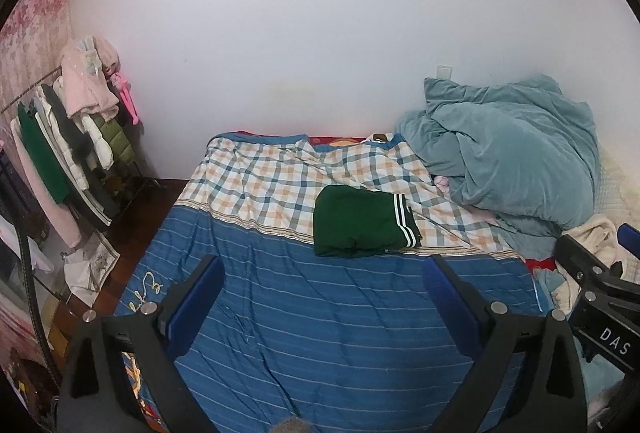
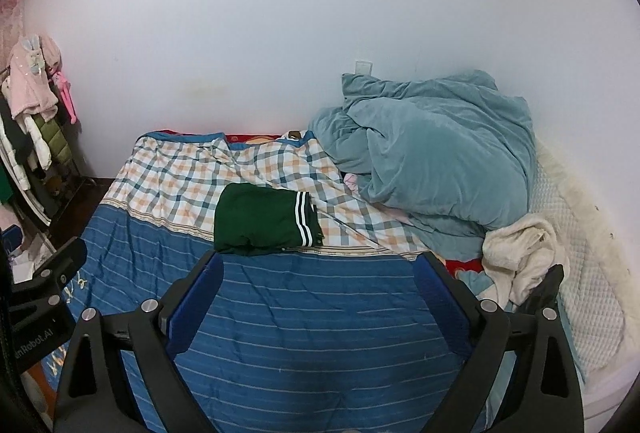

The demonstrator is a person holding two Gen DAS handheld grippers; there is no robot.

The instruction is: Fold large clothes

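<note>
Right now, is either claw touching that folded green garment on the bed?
Apart. In the right wrist view, the open right claw hangs short of the green garment, blue striped bedcover between. The left claw is likewise clear.

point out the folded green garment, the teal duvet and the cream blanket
folded green garment point(image 1: 356, 223), left wrist view, middle of its top face
teal duvet point(image 2: 436, 161), right wrist view, centre of the heap
cream blanket point(image 2: 520, 253), right wrist view, its bunched middle

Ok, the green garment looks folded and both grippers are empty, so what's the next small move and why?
Probably swing the right gripper toward the cream garment crumpled at the bed's right side. The green garment already lies folded on the bedspread, and both the right and the left gripper hover open, holding nothing.
</note>
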